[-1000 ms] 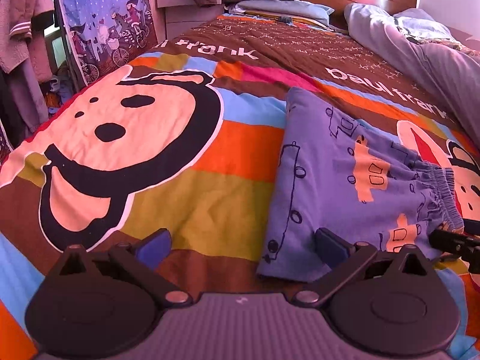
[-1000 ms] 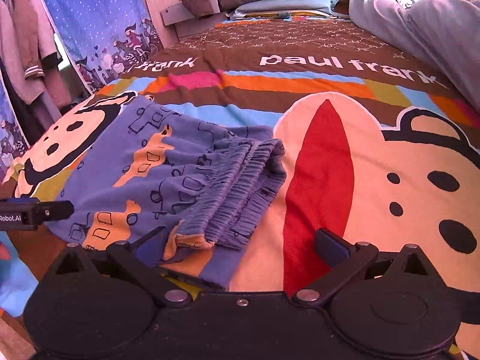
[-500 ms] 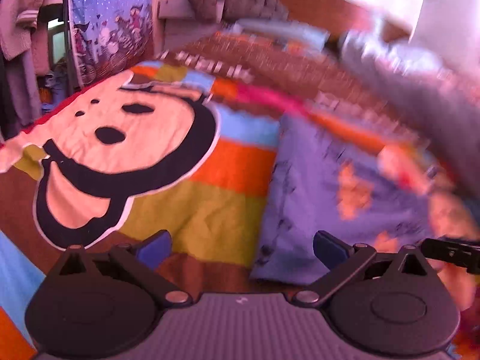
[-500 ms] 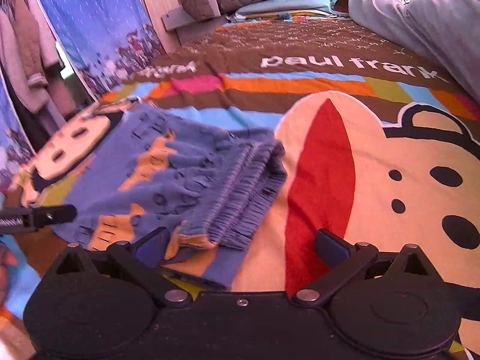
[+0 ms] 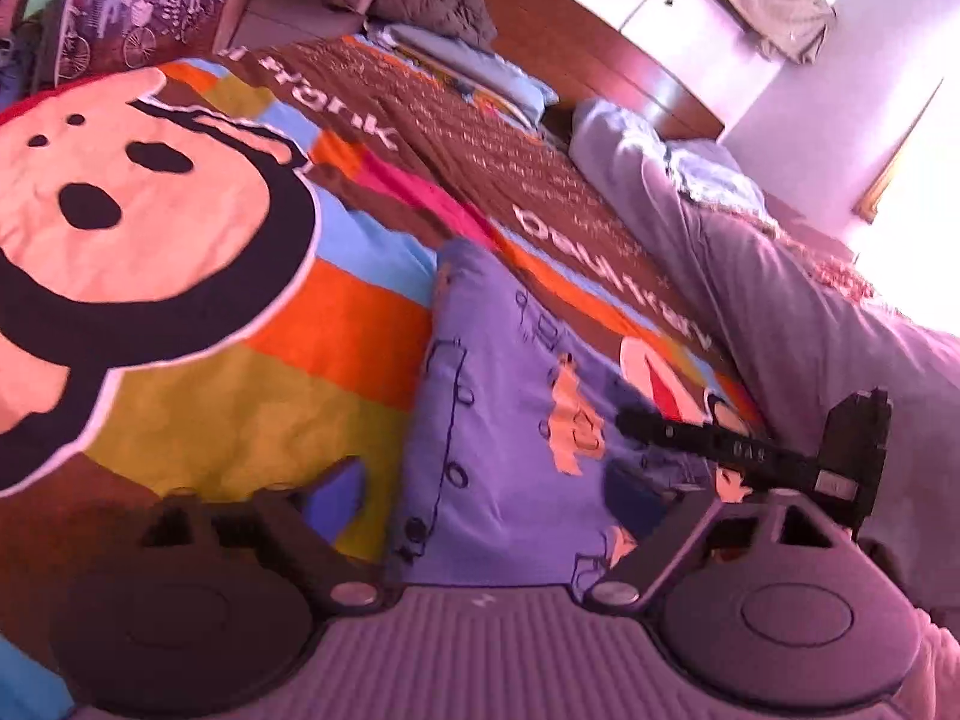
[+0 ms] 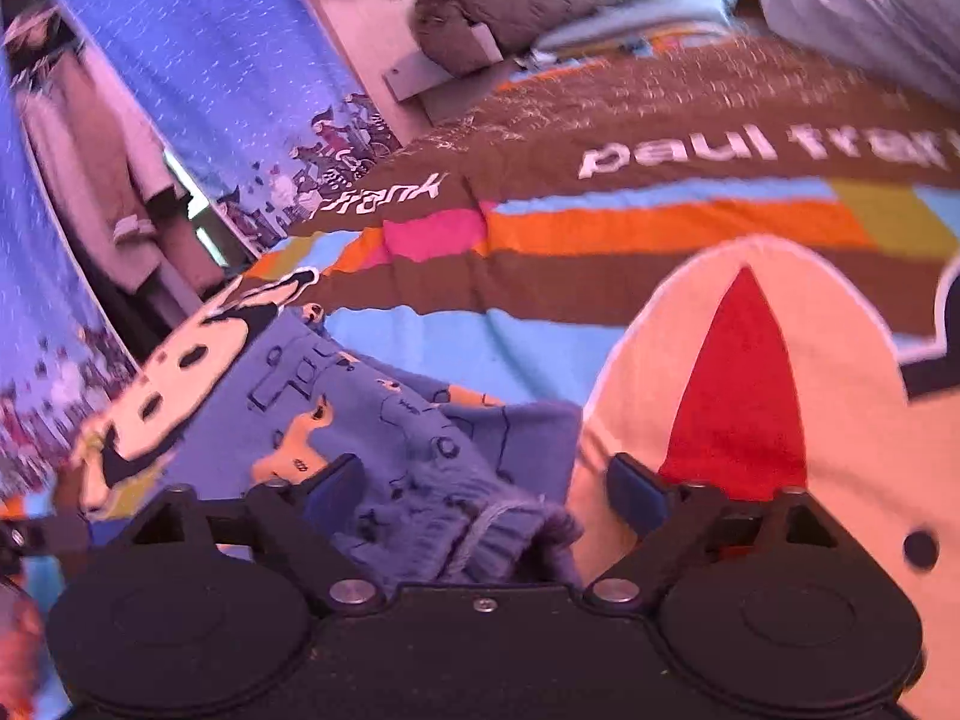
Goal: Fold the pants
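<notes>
Right wrist view: right gripper, jaws apart and just closing, straddles the bunched waistband of the blue cartoon-print cotton pants lying leftward across the striped bedspread.

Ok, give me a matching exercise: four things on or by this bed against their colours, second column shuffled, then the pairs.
Things:
1. pants
2. quilted jacket
3. curtain
4. monkey's tongue on the bedspread

Colours:
A. red
B. blue with white specks and a cartoon border
C. dark grey-brown
D. purple-blue with orange vehicle prints

Pairs: 1-D, 2-C, 3-B, 4-A
</notes>
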A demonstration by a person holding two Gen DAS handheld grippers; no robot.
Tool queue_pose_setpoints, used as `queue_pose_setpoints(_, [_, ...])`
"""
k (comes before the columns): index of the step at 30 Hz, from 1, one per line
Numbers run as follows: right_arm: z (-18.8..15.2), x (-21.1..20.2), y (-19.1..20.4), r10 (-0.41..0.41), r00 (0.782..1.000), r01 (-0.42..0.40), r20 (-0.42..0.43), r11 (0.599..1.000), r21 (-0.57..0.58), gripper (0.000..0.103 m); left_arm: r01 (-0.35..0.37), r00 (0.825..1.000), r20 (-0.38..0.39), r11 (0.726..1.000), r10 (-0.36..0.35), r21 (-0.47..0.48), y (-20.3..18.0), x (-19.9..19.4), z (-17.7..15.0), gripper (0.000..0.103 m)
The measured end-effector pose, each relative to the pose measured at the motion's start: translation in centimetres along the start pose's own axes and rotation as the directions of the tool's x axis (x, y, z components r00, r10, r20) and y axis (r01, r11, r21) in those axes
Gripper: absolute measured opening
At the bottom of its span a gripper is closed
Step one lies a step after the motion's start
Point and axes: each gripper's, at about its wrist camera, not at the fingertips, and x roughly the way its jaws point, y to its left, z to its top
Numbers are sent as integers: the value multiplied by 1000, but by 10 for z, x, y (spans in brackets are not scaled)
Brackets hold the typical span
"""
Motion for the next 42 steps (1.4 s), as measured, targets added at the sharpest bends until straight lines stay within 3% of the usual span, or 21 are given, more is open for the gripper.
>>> queue_pose_setpoints(1, [-1, -1, -3, 1, 1000, -1, 10, 1000, 14, 71, -1, 1000, -11, 1000, 1, 0, 0, 2, 0, 78])
queue_pose_setpoints(3, [-3, -4, -13, 15, 1000, -17, 27, 997, 70, 51, 2, 1000, -21, 1000, -2, -7, -1, 5, -1, 71])
queue_pose_setpoints(6, [-5, -6, -21, 62, 998, -65, 30, 991, 115, 37, 14, 1000, -21, 1000, -14, -25, 2, 5, -2, 71])
queue_pose_setpoints(9, [-6, -7, -16, 53, 998, -56, 28, 994, 99, 35, 16, 999, -27, 999, -17, -38, 5, 5, -2, 71])
queue_pose_setpoints(14, [-10, -8, -37, 133, 990, -141, 46, 961, 237, 39, 11, 999, -38, 999, -12, -42, 5, 7, -2, 76])
queue_pose_setpoints(17, [-11, -8, -35, 127, 991, -135, 50, 964, 230, 39, 19, 999, -39, 999, -21, -42, 5, 9, -1, 78])
queue_pose_setpoints(22, [-10, -8, -28, 100, 994, -106, 43, 976, 193, 39, -10, 1000, -30, 999, 9, -48, 4, 6, -3, 64])
queue_pose_setpoints(24, [-11, -8, -31, 108, 993, -115, 46, 972, 206, 39, -24, 999, -26, 997, 22, -72, 7, 5, -3, 50])
queue_pose_setpoints(26, [-11, -8, -31, 102, 994, -109, 45, 974, 199, 38, -30, 999, -27, 995, 28, -92, 11, 5, -2, 42])
queue_pose_setpoints(30, [-10, -8, -24, 58, 997, -63, 41, 988, 140, 37, -37, 999, -31, 996, 35, -82, 9, 7, -2, 35])
queue_pose_setpoints(39, [-10, -7, -7, 4, 999, -7, 41, 998, 64, 35, -40, 999, -36, 996, 37, -74, 8, 7, -2, 32])
queue_pose_setpoints(42, [-12, -10, 6, -50, 997, 50, 55, 999, 6, 33, -41, 999, -34, 996, 38, -74, 8, 7, -2, 30])
